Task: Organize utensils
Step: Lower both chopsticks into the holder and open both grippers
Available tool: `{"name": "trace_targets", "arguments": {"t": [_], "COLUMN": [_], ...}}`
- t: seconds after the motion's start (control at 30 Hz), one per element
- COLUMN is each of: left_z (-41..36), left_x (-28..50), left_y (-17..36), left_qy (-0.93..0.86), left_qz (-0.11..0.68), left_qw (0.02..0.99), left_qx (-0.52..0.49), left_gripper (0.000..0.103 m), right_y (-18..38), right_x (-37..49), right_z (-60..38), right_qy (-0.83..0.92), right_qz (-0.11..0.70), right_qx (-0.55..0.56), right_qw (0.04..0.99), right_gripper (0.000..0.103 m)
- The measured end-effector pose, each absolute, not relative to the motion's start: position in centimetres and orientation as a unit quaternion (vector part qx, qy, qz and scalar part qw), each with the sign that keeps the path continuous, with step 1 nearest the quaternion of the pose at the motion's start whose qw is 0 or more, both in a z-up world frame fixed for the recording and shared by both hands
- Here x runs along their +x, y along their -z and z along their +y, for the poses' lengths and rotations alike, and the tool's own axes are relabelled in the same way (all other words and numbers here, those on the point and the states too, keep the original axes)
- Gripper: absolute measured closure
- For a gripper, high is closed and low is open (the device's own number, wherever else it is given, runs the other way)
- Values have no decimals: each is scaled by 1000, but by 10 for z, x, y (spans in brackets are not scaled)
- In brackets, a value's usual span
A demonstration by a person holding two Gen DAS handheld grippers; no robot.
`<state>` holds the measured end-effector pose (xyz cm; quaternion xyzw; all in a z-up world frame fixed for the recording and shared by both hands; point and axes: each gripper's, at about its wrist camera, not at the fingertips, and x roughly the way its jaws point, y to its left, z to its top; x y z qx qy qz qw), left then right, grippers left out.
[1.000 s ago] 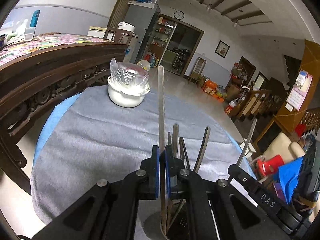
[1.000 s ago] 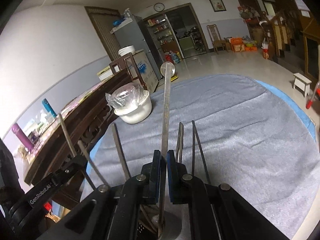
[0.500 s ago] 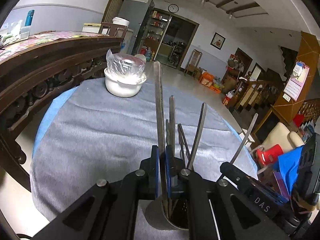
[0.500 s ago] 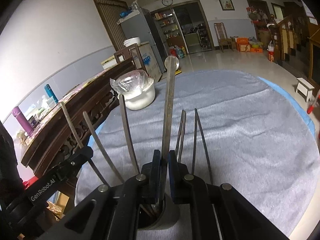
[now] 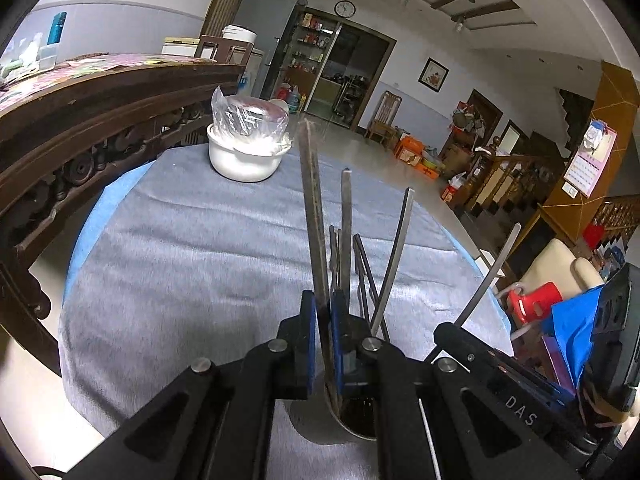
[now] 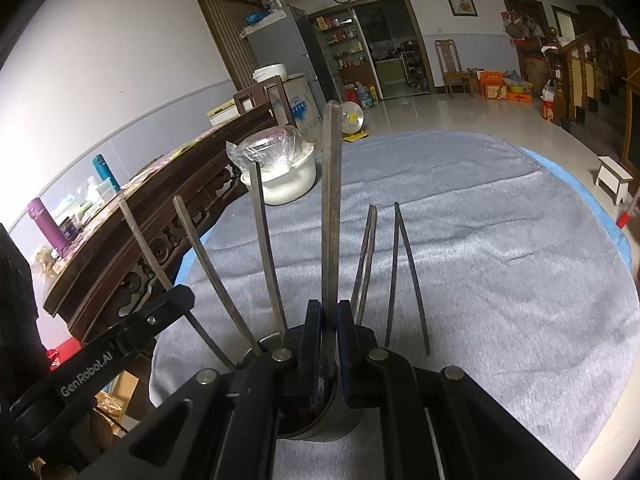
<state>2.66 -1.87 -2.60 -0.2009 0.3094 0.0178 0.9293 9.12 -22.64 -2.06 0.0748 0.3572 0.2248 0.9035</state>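
Together we look through two cameras at a round table covered with a grey fuzzy cloth (image 5: 192,248) over a blue sheet. From the left view we see the right tongs (image 5: 456,330) off to the side, holding a thin metal stick (image 5: 494,270), plus a blue bag and a red stool on the floor. From the right view we see instead the left tongs (image 6: 176,300) at the left edge, closed on a long metal stick (image 6: 150,254), and a dark carved wooden sideboard (image 6: 132,240) with a purple bottle (image 6: 44,226) on top.

Both views show a white bowl covered with clear plastic wrap (image 5: 246,152) at the far side of the table.

The round metal cup for the utensils (image 5: 324,428) sits right under the tongs, so we only see part of its rim and wall. We cannot see the bottom ends of the sticks inside it. We also cannot tell if the sticks are chopsticks or handles of spoons.

Seen from its own camera, the left tongs are nearly closed, with the blue pads (image 5: 308,344) pinching a flat dark metal utensil handle (image 5: 312,216) that stands up in the cup. The right tongs, in their own view, are nearly closed too, squeezing a tall flat grey metal handle (image 6: 331,208) that also stands in the cup. More sticks lean out of the cup on both sides.
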Motion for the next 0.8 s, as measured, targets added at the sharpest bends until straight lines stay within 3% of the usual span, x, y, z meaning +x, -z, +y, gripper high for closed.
{"name": "trace_targets", "arguments": {"t": [0.37, 0.43, 0.47, 0.5, 0.53, 0.57, 0.8], "left_z": [-15, -13, -11, -10, -7, -4, 22], "left_x": [22, 20, 18, 17, 15, 12, -12], "left_y": [21, 19, 18, 17, 15, 13, -6], "left_qy": [-18, -18, -19, -21, -24, -27, -53], "left_qz": [313, 311, 309, 307, 303, 295, 253], "left_qw": [927, 927, 927, 927, 928, 929, 934], "left_qx": [-204, -207, -210, -213, -216, -221, -248], "left_gripper": [96, 92, 83, 69, 62, 52, 47], "right_y": [25, 24, 23, 22, 21, 18, 0], "right_x": [92, 89, 88, 87, 85, 83, 75], "right_z": [-221, -220, -220, -222, -224, -229, -268], "right_qy": [-231, -231, -231, -232, -232, -233, -192], "right_qz": [373, 371, 369, 368, 365, 355, 312], "right_qx": [57, 55, 55, 58, 65, 79, 134], "right_qw": [897, 898, 898, 899, 899, 902, 921], "right_gripper": [90, 84, 73, 48, 22, 21, 21]}}
